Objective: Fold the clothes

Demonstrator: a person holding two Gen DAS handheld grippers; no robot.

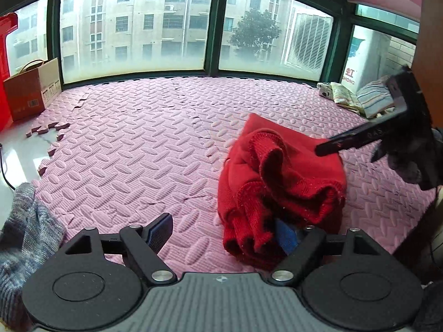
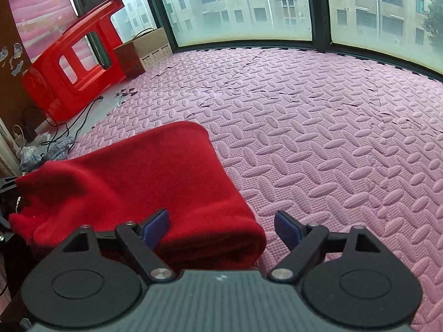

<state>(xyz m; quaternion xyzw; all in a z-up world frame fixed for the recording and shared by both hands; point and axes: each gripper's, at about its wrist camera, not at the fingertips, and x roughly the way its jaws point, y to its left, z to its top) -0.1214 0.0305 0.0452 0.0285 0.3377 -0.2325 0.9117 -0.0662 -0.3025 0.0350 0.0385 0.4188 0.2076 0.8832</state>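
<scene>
- Left gripper: jaws spread wide, holding nothing; red knit sweater bunched at its 1 o'clock on the pink foam mat.
- Right gripper: released, jaws apart; folded sweater edge lies between them.

Red knit garment, folded into a thick bundle, ribbed edges rumpled, lying on the mat, possibly a sweater.
</scene>
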